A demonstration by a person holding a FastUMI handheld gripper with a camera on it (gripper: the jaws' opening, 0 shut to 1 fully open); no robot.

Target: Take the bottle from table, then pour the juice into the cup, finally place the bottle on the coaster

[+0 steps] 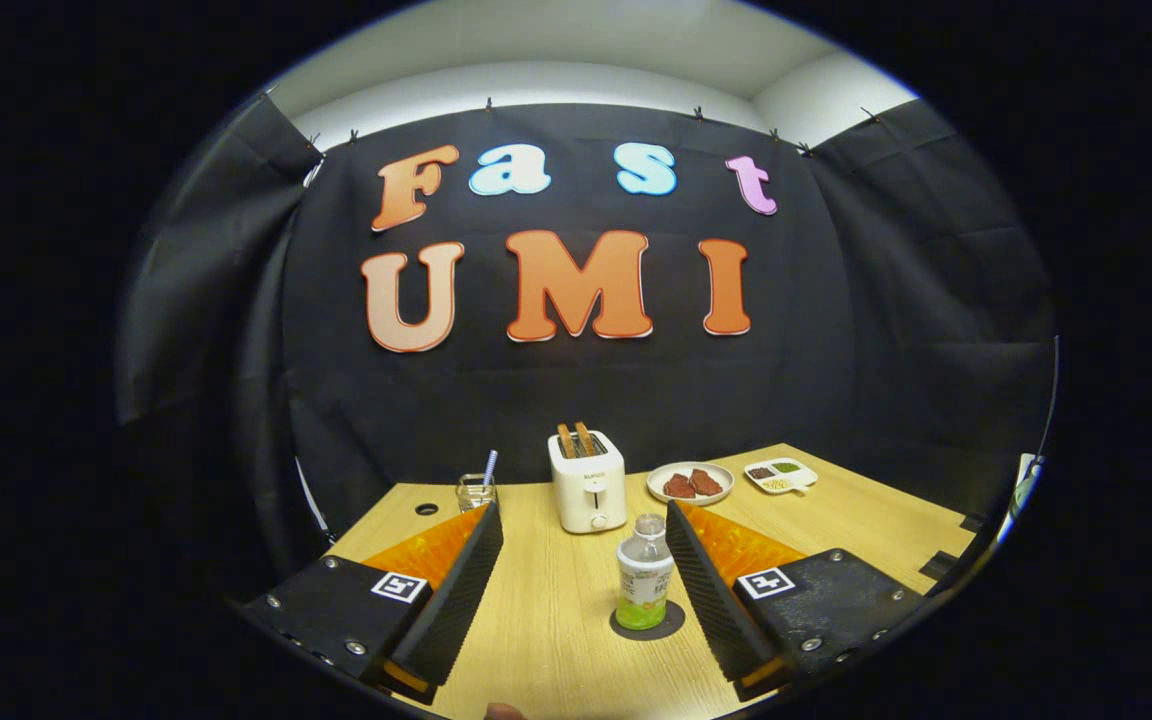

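glass point(476, 492) base hidden behind finger, tray point(781, 476) contents too small

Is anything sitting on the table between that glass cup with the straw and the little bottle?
Only the white toaster, set slightly farther back; otherwise bare wooden table. The open fingers flank the clear bottle; glass cup beyond.

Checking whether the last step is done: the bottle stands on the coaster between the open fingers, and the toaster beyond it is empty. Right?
Not quite. The gripper view shows two slices of toast sticking up from the toaster. The rest holds: the bottle stands on the coaster, between the fingers of the open gripper.
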